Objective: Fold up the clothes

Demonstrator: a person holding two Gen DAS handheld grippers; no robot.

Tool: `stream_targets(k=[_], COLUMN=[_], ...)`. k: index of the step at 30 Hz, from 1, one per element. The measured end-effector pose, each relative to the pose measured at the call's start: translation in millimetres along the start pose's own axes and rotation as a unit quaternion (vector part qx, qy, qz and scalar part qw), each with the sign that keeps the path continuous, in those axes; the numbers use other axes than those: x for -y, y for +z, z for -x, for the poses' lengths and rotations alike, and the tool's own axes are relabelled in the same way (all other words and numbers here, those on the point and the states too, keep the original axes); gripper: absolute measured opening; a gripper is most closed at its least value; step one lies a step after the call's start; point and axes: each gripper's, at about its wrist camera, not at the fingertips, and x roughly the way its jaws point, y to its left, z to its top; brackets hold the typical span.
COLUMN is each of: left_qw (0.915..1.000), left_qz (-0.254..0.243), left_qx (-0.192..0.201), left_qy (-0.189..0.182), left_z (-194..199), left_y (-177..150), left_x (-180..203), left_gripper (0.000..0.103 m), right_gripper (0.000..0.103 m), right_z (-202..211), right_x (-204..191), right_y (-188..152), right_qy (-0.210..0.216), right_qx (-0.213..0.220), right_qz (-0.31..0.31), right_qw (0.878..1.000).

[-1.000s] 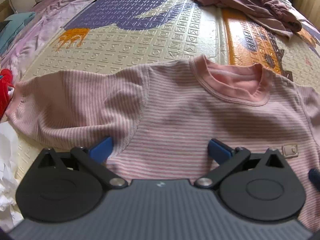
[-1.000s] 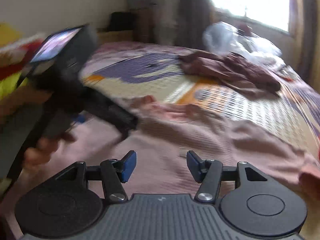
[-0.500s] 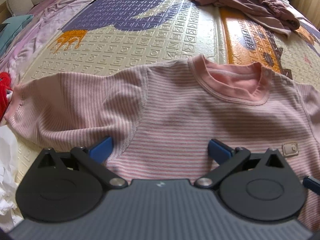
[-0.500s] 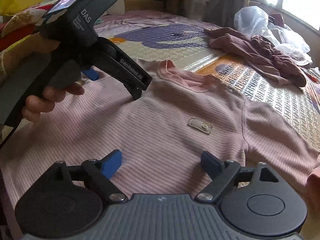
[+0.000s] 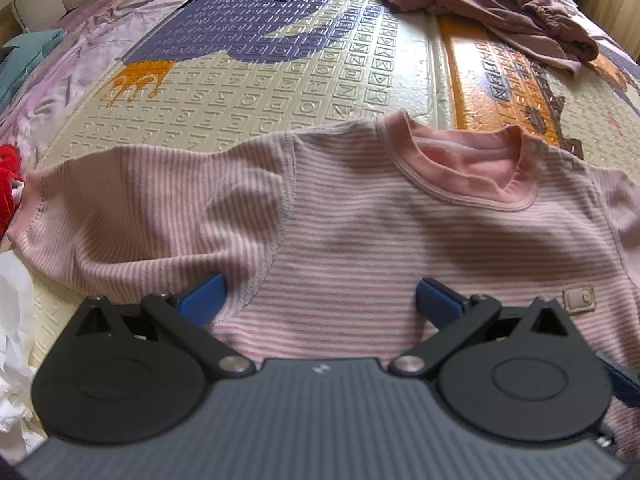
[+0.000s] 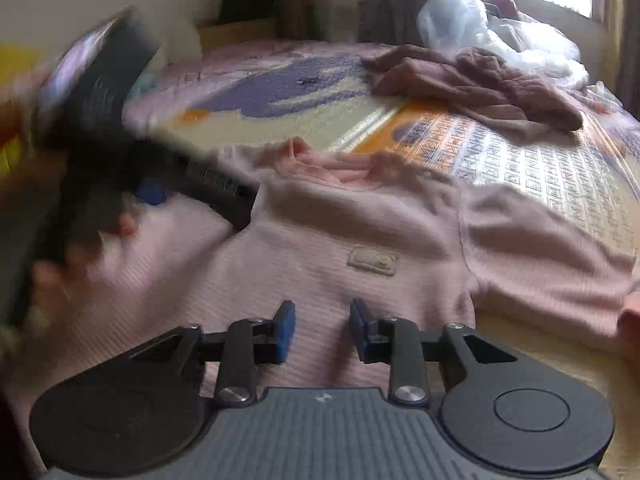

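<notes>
Pink striped shirt [image 5: 360, 240] lies face up and spread flat on the patterned play mat [image 5: 280, 80], collar [image 5: 472, 168] away from the person, one sleeve [image 5: 140, 208] out toward the left edge of the left wrist view, the other sleeve [image 6: 540, 248] out to the right in the right wrist view. Small sewn patch [image 6: 374, 259] sits on the chest.

Left gripper [image 5: 318, 298]: jaws wide apart, released, poised over the body of the shirt just inside the armpit seam. Nothing pinched; whether the tips touch the cloth I cannot tell.

Right gripper [image 6: 322, 330]: jaws closing, gap now narrow, low over the front panel below the patch. Cloth lies under and between the tips, but no gathered fold shows between the pads, so no grip yet, by my reading.

Handling, judged: thin knit, light, limp, stretchy. It will drape and sag from any single hold and drag on the embossed mat rather than slide. Not fragile. A pinch in mid-panel likely lifts only the top layer. Better holds: shoulder seam and hem on one side, both layers together, to carry that sleeve and side inward.

A crumpled mauve garment [image 5: 500, 8] waits well apart at the far side of the mat.
</notes>
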Motion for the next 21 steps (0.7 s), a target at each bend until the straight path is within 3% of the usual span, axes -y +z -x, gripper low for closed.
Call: stream_targets(k=[3, 7, 10, 15, 21], left_qw=[1.0, 0.9998, 0.9997, 0.9997, 0.9995], left_qz=[-0.001, 0.004, 0.008, -0.005, -0.012], left_qx=[-0.001, -0.018, -0.02, -0.016, -0.007], left_qy=[0.002, -0.011, -0.011, -0.016, -0.028], left_z=[-0.7, -1.4, -3.3, -6.5, -9.7], left_y=[0.7, 8.5, 11.6, 15.9, 20.2], left_x=[1.0, -4.3, -3.8, -3.0, -5.5], left_gripper=[0.103, 0.103, 0.103, 0.103, 0.103], right_gripper=[0.034, 0.032, 0.033, 0.043, 0.046], right_z=[1.6, 10.3, 5.7, -39.6, -102.9], right_x=[-16.7, 0.7, 21.2, 42.7, 47.9], right_y=[0.2, 12.2, 36.6, 85.6, 105.7], right_qy=[-0.027, -0.019, -0.05, -0.092, -0.088], right_qx=[0.006, 0.022, 0.041, 0.034, -0.012], right_qz=[0.029, -0.028, -0.052, -0.031, -0.03], right_qw=[0.999, 0.999, 0.997, 0.995, 0.996])
